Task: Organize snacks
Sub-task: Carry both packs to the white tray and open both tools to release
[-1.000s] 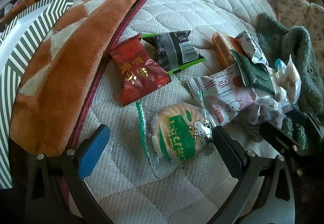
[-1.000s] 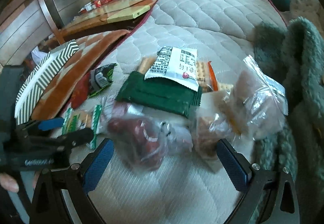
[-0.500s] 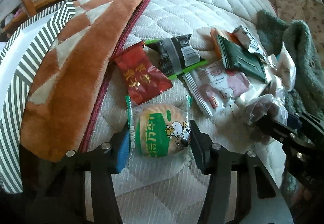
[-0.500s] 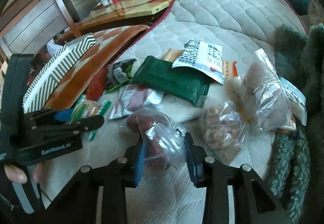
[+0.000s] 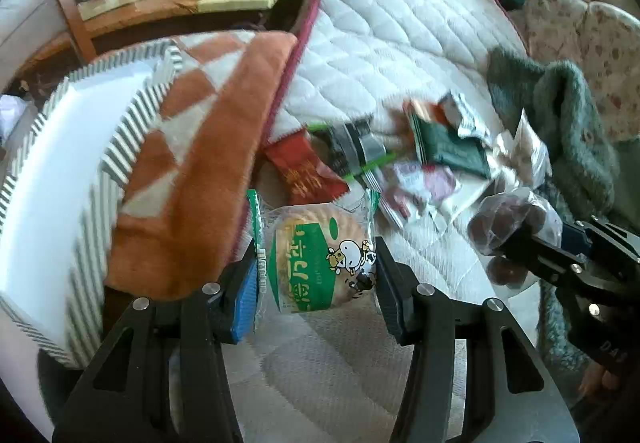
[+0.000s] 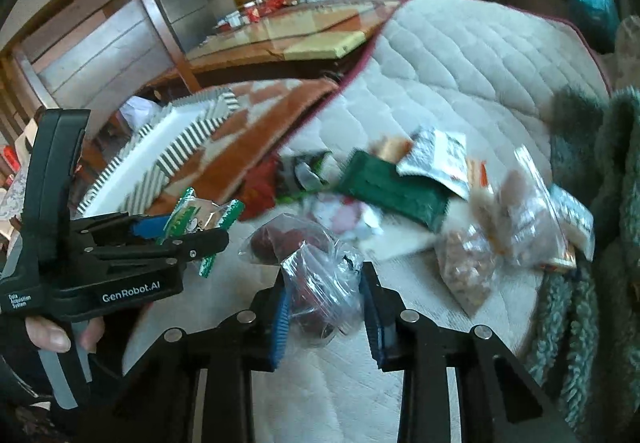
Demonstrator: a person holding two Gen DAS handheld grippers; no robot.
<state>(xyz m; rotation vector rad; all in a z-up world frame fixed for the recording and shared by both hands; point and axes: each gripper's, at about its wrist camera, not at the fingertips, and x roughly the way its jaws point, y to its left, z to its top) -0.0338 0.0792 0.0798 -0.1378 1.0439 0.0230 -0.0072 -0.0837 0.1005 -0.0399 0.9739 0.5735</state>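
Above the quilted mattress I hold two loads. My left gripper is closed on the green cracker packet, pads bearing on its crinkled side seams. My right gripper is pinched on the clear bag of dark round snacks, gripping loose film only. Risks, as I judge them: film slipping through the pads; the crackers cracking under pressure; either load falling back among the snack pile. I judge the striped box the likely destination.
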